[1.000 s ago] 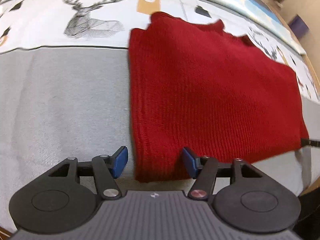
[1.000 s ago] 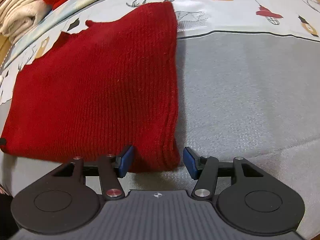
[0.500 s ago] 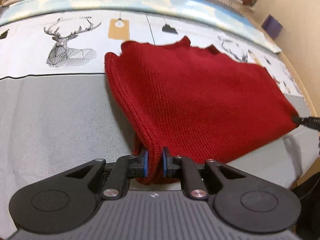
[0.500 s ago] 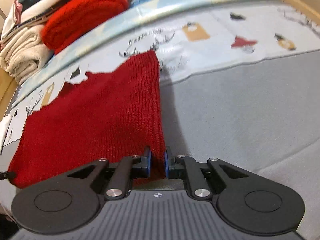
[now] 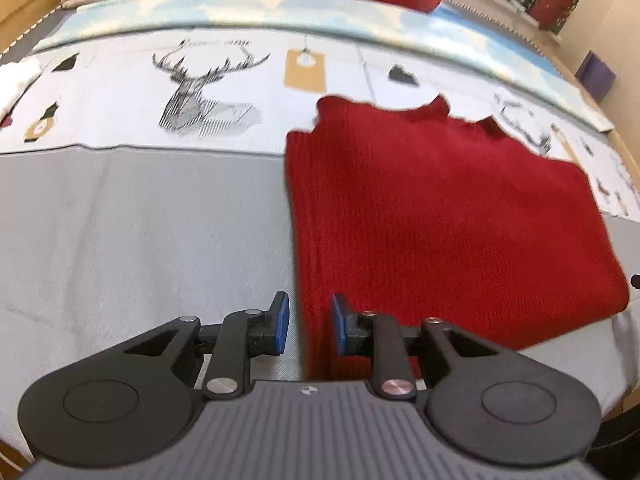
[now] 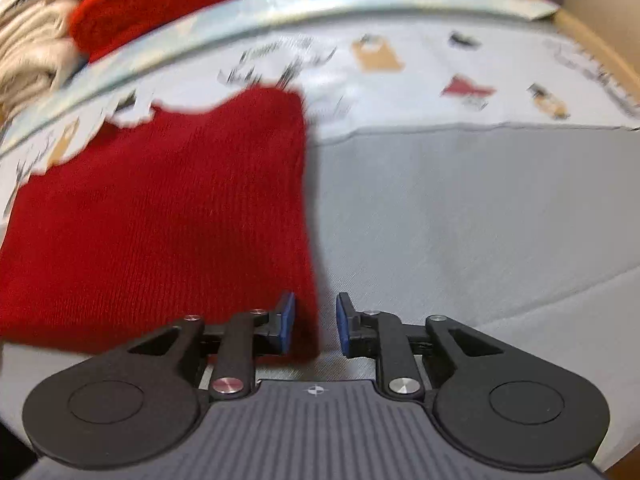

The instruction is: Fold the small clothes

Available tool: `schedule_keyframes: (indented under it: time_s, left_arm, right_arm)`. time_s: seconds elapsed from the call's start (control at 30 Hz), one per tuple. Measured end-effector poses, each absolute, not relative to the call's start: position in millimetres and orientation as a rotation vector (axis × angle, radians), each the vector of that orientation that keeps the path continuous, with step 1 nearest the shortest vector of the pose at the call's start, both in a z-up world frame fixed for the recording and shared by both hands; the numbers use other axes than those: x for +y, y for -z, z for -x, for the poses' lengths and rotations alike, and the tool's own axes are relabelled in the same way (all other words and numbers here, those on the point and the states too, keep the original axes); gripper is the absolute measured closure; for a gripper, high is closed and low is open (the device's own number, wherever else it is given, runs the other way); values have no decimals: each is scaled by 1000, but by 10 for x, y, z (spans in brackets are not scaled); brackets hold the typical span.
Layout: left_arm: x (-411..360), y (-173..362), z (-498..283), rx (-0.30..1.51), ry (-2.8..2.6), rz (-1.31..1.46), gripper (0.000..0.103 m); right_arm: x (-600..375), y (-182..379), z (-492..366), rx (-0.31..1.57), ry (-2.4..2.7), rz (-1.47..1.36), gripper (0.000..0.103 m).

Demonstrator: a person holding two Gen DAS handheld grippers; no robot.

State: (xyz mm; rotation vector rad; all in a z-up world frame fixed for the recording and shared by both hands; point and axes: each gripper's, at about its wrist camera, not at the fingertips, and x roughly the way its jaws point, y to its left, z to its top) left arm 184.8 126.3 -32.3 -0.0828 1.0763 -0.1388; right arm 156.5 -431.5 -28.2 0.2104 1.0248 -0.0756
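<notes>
Lying flat on the grey surface (image 5: 140, 220), red sweater (image 5: 440, 208) has each near corner between parted fingers: left gripper (image 5: 307, 326), right gripper (image 6: 314, 326).

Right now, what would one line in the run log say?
left tool: open, at sweater's near-left corner | right tool: open, at near-right corner | red sweater: flat on bed

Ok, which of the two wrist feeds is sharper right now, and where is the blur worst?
Left wrist view is sharper: the deer print reads cleanly and only the red sweater edges are soft. Right wrist view is smeared by motion, worst along the printed cloth and the stacked clothes at top left; the sweater knit near the right hand-held gripper still resolves. Both show fisheye bowing.
</notes>
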Motion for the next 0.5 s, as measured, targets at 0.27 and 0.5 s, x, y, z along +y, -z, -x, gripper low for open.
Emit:
schedule_keyframes:
  time_s: [0.27,0.5]
  left_arm:
    - [1124,486,-1978,1169,172,76,77]
    - [1092,508,-1980,1161,93,0,68]
  right_arm:
    - [-4149,398,-1602,1044,-51,-172,74]
    - [-3992,574,-1674,1132,1,-60,64]
